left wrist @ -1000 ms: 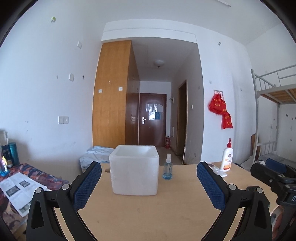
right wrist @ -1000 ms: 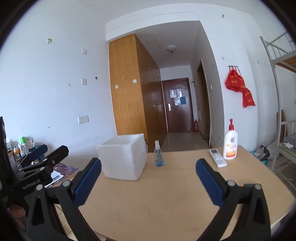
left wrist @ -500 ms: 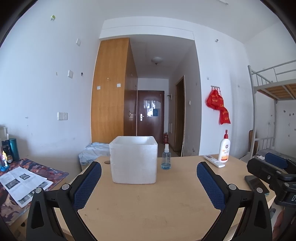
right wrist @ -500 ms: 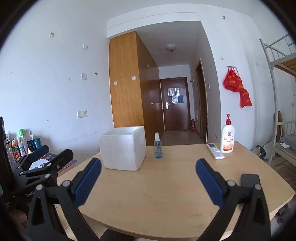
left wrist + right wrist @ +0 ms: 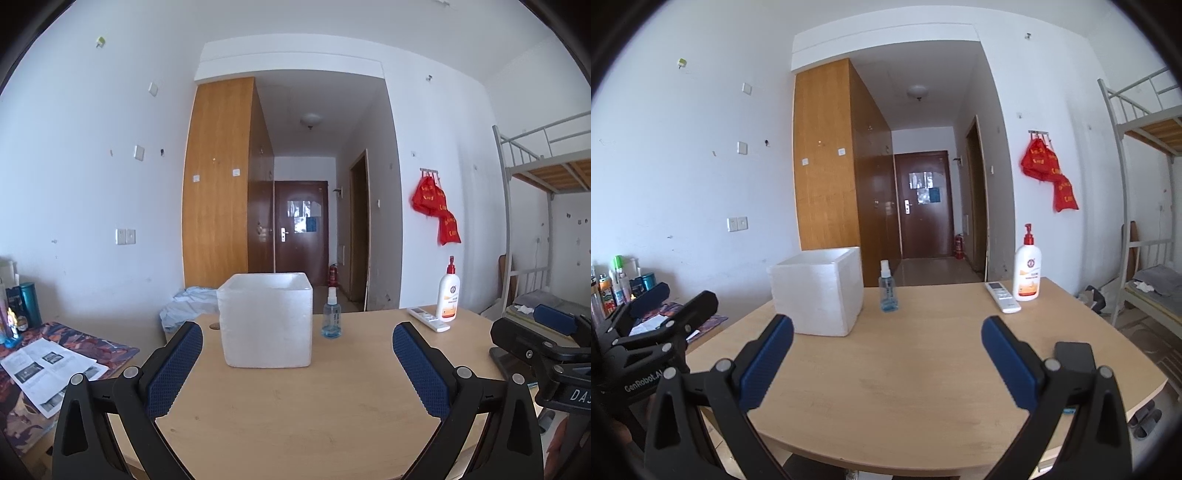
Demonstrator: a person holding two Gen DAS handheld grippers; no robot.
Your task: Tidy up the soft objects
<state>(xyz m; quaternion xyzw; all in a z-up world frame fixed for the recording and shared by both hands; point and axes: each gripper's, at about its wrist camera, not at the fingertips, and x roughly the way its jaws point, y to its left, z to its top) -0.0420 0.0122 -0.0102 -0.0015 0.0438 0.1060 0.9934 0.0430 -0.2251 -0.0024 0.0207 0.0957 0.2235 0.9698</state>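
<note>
honestly, both my left gripper [image 5: 297, 354] and right gripper [image 5: 887, 349] are wide open and empty; a careless reach could topple the spray bottle [image 5: 331, 313] beside the foam box [image 5: 266, 320].

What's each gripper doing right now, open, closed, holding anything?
Left gripper: open, holding nothing.
Right gripper: open, holding nothing.

White foam box [image 5: 266, 320] on wooden table [image 5: 295, 406]
</note>
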